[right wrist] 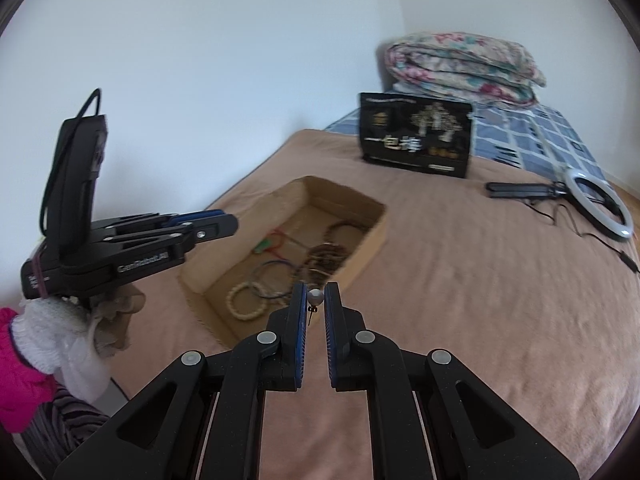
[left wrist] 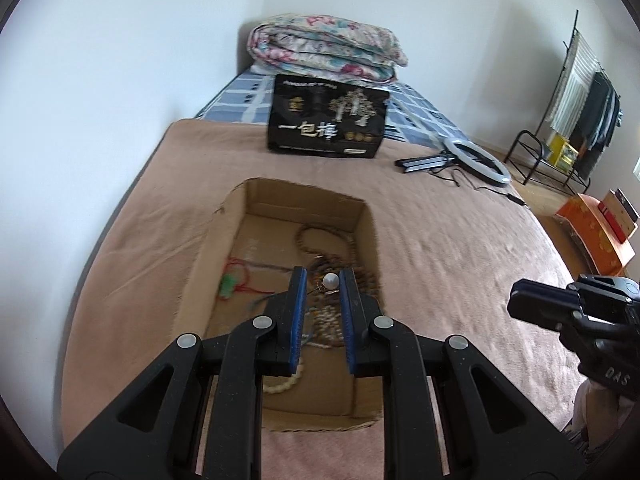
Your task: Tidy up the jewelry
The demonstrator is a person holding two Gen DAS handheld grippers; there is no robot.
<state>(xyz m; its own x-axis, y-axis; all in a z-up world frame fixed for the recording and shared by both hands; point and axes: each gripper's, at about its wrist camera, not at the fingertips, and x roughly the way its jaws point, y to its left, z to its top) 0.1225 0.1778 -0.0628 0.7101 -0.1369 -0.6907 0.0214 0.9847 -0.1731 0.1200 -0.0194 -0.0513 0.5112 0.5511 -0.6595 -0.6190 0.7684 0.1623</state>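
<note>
An open cardboard box (left wrist: 208, 248) lies on the brown blanket and holds several bead bracelets, a brown bead necklace (left wrist: 320, 240) and a green pendant on red cord (left wrist: 227, 286). My left gripper (left wrist: 323, 280) hovers over the box, jaws slightly apart; a pearl earring (left wrist: 331, 280) sits at its right fingertip, falling or loosely touching. The box also shows in the right wrist view (right wrist: 372, 236). My right gripper (right wrist: 316, 296) is shut on a second pearl earring (right wrist: 315, 297), pin hanging down, above the box's near right corner. The left gripper (right wrist: 208, 224) shows there at left.
A black printed box (left wrist: 326, 120) stands upright at the back of the bed, a folded floral quilt (left wrist: 326, 48) behind it. A ring light with tripod and cable (left wrist: 476, 158) lies at the right. A clothes rack (left wrist: 576, 108) and orange box (left wrist: 596, 232) stand off the bed.
</note>
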